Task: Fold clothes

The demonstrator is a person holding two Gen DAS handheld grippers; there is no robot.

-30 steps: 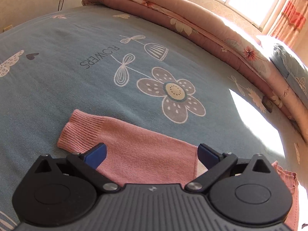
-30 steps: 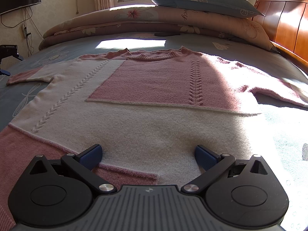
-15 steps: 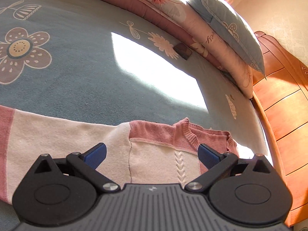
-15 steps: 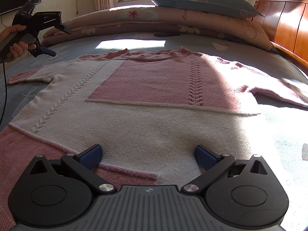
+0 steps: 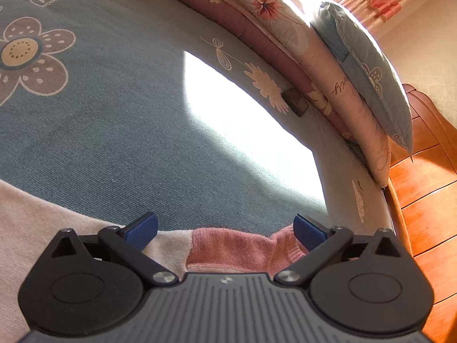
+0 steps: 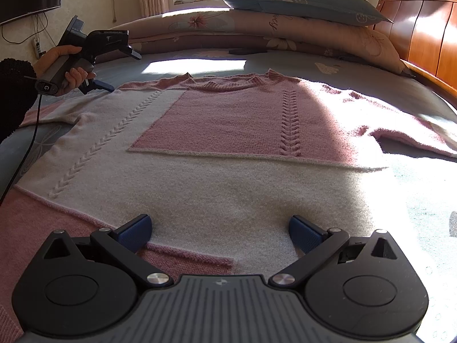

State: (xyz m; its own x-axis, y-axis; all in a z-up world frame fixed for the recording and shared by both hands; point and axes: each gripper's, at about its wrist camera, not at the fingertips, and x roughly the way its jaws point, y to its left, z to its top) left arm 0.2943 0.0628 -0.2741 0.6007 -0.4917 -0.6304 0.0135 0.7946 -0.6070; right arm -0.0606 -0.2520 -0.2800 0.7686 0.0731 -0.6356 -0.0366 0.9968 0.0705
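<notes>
A pink and cream knit sweater (image 6: 228, 143) lies flat, front up, on the blue bed sheet (image 6: 422, 200), sleeves spread out. My right gripper (image 6: 220, 233) is open, just above the cream hem area near the bottom edge, with nothing between its fingers. My left gripper (image 6: 125, 72), held in a person's hand (image 6: 71, 71), is open at the sweater's left shoulder. In the left wrist view the pink shoulder and ribbed collar (image 5: 231, 248) lie between the open fingers of the left gripper (image 5: 225, 228); touch cannot be told.
A folded floral quilt (image 6: 257, 25) with a grey-blue pillow (image 6: 297, 0) on top lies across the far side of the bed. A wooden headboard (image 6: 422, 28) is at right. A small dark object (image 6: 247, 51) rests beyond the collar. A cable (image 6: 25, 154) hangs from the left gripper.
The left gripper has travelled from the pink sleeve cuff along the sleeve to the shoulder and collar, and came into the right wrist view. The right gripper has stayed still.
</notes>
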